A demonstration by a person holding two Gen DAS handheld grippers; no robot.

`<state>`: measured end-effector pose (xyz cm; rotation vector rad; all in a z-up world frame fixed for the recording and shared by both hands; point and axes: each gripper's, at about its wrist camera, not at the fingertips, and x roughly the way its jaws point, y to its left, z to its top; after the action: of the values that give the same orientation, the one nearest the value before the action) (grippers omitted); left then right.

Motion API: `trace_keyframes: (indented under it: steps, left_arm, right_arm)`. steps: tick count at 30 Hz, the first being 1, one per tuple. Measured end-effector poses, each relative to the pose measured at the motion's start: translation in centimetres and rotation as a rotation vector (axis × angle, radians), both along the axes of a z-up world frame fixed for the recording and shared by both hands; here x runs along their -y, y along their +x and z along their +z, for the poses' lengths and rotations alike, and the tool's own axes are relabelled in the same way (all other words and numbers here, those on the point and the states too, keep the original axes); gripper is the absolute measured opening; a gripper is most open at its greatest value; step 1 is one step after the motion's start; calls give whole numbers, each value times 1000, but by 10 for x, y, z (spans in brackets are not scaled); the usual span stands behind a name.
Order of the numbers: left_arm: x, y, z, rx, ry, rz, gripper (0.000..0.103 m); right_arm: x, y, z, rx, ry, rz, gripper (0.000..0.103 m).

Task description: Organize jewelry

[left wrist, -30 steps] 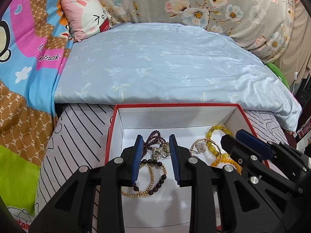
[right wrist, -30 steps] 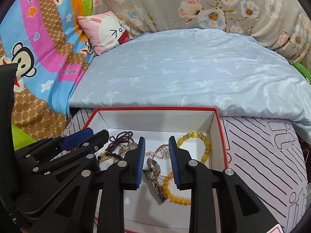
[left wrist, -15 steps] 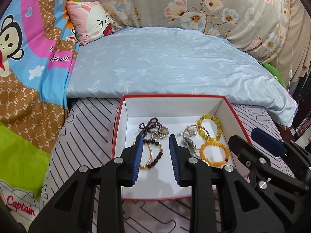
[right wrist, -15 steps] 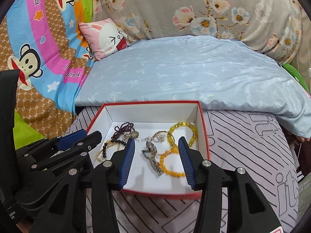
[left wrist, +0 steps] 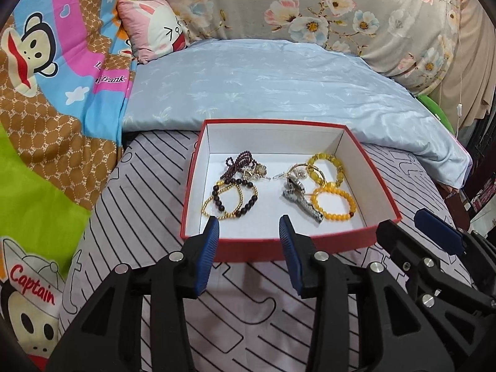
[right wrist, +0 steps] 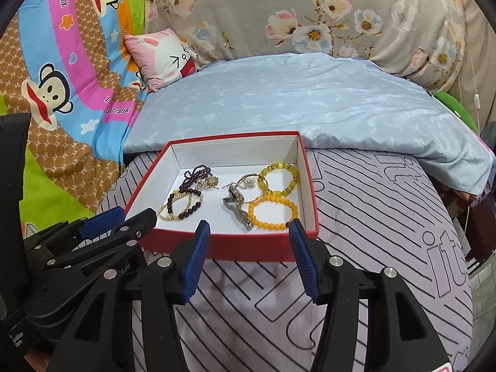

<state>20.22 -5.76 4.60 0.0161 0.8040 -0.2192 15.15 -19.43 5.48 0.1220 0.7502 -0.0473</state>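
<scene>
Since a second ago we have pulled both grippers back out of the red box (left wrist: 279, 245), and their jaws have widened. Our left gripper (left wrist: 249, 241) now hangs spread and empty over the near rim; our right gripper (right wrist: 248, 248) is spread wider, also empty, just near of the box on the striped bed sheet (right wrist: 372, 217). Inside the box, beyond both grippers, lie the dark bead bracelet (left wrist: 235, 198) on the left, the silver watch (left wrist: 299, 198) in the middle and the yellow bead bracelets (left wrist: 333, 204) on the right.
</scene>
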Motion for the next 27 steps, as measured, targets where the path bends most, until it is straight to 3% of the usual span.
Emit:
trace_keyframes:
  steps: [5,27]
  left_arm:
    - [-4,-13,-1,13,28,26,58]
    - [-20,-44,-14,-31,45,78,80]
  right_arm:
    - [1,-15,-2,0,1,-20,61]
    - [-3,-49,-10,-3,-21,-83,79]
